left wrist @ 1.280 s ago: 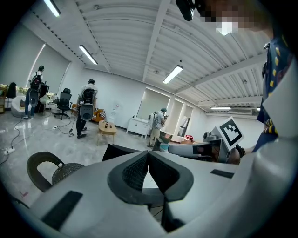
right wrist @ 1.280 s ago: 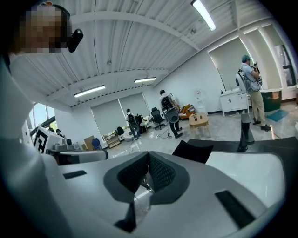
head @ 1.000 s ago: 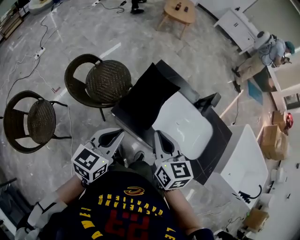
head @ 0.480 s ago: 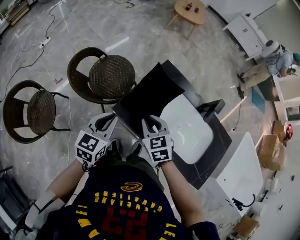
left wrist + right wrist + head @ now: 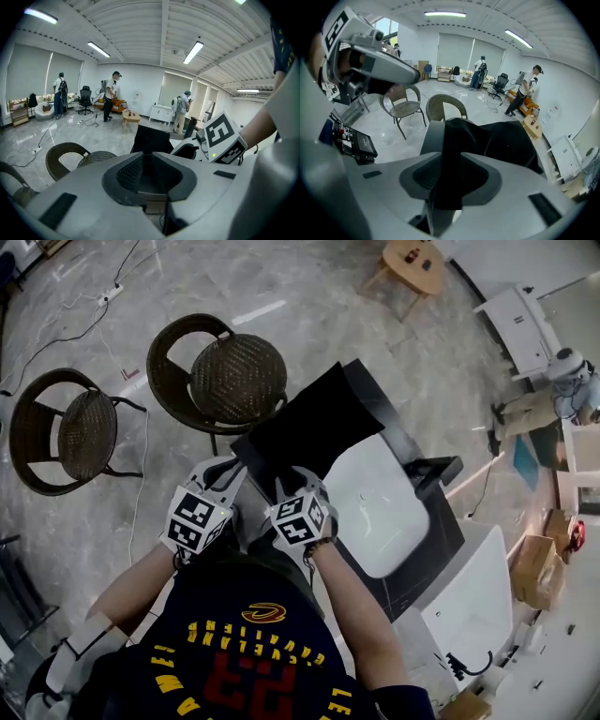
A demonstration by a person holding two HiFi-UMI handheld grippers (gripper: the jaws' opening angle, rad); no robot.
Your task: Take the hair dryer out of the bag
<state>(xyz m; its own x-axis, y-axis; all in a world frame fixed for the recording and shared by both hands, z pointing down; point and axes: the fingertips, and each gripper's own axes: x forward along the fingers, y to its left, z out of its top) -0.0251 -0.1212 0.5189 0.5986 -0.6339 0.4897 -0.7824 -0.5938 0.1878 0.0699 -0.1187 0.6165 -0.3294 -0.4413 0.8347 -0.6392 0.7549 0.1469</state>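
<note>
Black fabric of the bag [image 5: 314, 423] lies slumped on the dark tabletop [image 5: 448, 521] beside a white basin [image 5: 375, 502]; the hair dryer is unseen, presumably inside. The right gripper [image 5: 450, 176] has just been spreading its fingers around a fold of the bag, seemingly not yet pinched, probably to lift the mouth open. The left gripper [image 5: 223, 472] has just parted its fingers slightly and holds nothing, poised to help.
</note>
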